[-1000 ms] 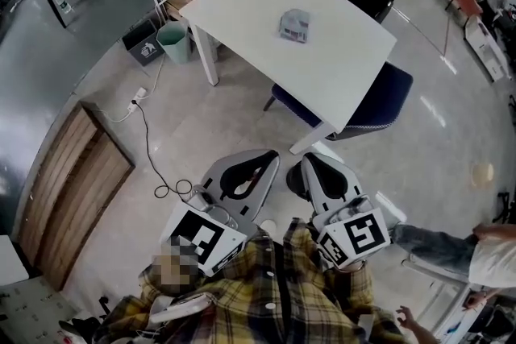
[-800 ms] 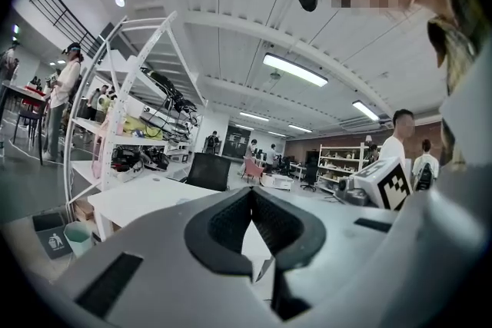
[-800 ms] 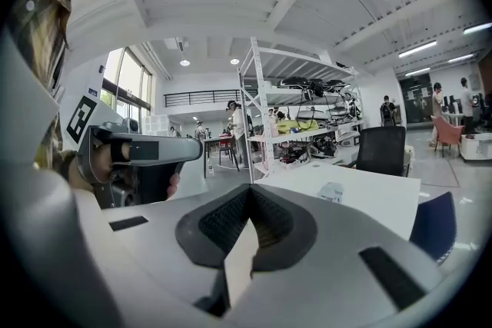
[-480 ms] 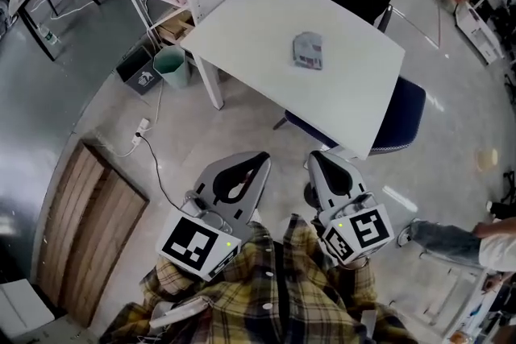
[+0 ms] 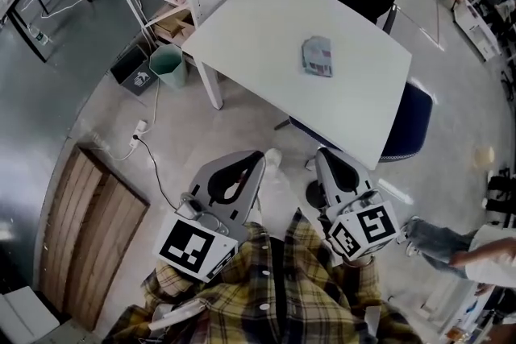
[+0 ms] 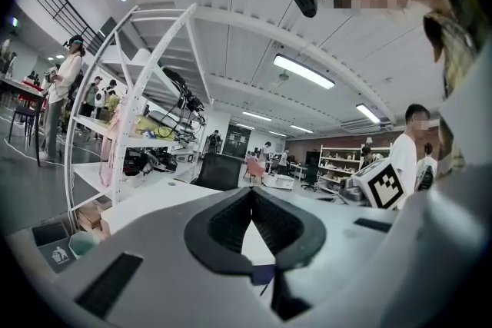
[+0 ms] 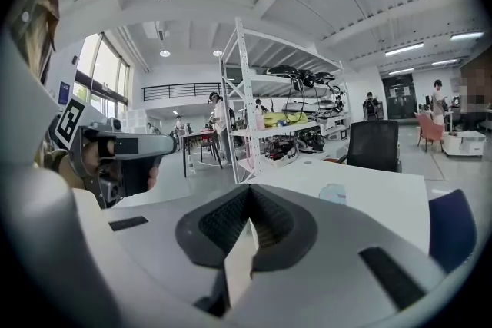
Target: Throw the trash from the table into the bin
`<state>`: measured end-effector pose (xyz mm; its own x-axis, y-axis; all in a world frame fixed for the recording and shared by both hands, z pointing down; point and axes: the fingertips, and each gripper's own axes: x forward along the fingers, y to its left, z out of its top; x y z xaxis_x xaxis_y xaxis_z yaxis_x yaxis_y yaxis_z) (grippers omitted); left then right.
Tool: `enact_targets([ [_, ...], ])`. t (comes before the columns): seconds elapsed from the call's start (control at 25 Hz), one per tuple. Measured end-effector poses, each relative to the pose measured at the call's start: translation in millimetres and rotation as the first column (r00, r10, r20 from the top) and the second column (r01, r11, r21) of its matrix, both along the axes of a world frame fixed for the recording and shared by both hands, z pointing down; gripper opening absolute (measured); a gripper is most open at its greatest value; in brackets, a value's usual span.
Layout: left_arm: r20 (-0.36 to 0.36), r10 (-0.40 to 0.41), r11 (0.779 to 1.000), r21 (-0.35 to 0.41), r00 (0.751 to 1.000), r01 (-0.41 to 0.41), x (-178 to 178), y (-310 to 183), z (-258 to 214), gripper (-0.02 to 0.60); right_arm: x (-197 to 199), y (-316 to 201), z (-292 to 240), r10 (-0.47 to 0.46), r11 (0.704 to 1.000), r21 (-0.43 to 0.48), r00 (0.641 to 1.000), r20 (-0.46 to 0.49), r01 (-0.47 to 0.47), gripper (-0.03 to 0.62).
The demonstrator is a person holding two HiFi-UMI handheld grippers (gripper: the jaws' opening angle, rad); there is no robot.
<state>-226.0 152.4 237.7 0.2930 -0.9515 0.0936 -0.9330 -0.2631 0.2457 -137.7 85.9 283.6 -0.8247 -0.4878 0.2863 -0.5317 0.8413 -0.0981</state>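
My gripper [image 6: 251, 192] points level, jaws together with nothing between. Past them lies the white table [image 6: 154, 200], a black chair [image 6: 219, 171] behind it. Left stands a shelf [image 6: 96, 177], a green bin [image 6: 81, 242] beneath.

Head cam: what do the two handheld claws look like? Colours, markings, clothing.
Left claw and right claw: pale grey moulded shells, each with a black ribbed lining round a teardrop opening. The left's cube and the right's cube are white with black square markers. The person wears a yellow plaid shirt.
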Motion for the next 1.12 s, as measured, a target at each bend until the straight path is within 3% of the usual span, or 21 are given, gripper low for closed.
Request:
enact_targets([
  [0.28,0.016,-0.040,0.999,-0.009,0.999,0.040,-46,-48,6,0.008,-46,-52,17,-0.035,0.999,-0.032,0.999,-0.016,0.035,-0.002],
  [0.52,0.033,-0.023,1.000,-0.016,0.999,0.023,-71,-119,8,0.008,-72,-125,21,-0.009,0.999,-0.044,1.000,0.007,0.010,-0.002],
  [0.84,0.050,0.111,0.994,-0.001,0.993,-0.111,-70,-218,-6,0.008,-68,-211,17,0.101,0.994,-0.052,0.995,0.013,-0.100,-0.002],
  [1.12,0.043,0.193,0.981,0.003,0.980,-0.194,-60,-270,-7,0.008,-56,-253,15,0.167,0.985,-0.042,0.986,-0.009,-0.167,-0.002],
])
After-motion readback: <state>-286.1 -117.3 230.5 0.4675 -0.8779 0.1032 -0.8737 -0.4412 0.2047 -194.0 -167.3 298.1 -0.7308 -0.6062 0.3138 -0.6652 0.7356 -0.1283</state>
